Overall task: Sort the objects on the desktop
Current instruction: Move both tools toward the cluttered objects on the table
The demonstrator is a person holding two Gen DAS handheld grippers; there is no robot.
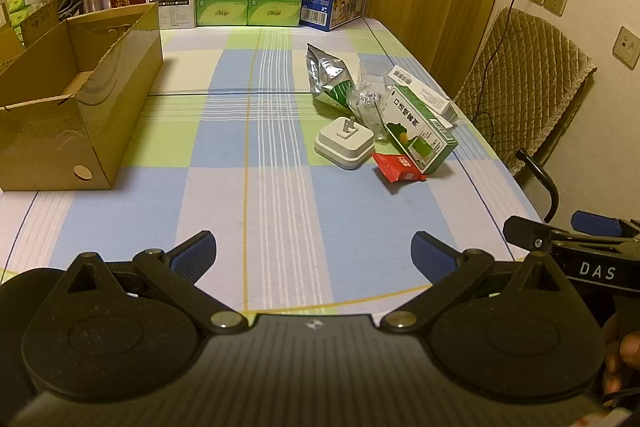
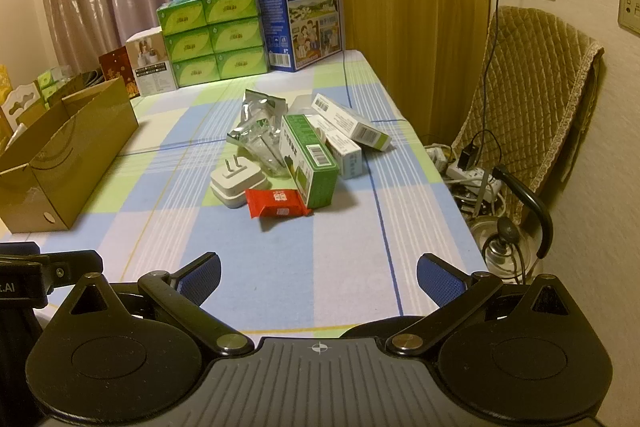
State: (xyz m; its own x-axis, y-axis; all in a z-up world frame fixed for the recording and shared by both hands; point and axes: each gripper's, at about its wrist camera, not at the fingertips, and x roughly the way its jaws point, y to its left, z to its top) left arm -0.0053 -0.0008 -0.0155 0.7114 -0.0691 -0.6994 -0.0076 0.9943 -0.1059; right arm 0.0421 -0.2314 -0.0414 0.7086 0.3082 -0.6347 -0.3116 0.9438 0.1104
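Both your left claw (image 1: 314,255) and right claw (image 2: 319,279) are spread wide, holding nothing. Near the table's right edge, the red snack packet (image 2: 276,202) looks light, crinkly and slippery; pinch across its flat middle.

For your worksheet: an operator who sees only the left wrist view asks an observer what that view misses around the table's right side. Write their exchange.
Operator: I can't see the floor beside the chair. Is anything there?
Observer: Yes, a white power strip lies there among tangled cables.
Operator: Anything nearer us down there?
Observer: A shiny metal pot with a black handle stands on the floor, close to the table's edge.
Operator: What is hidden behind the green box?
Observer: A small white box with blue print lies right against its far side.
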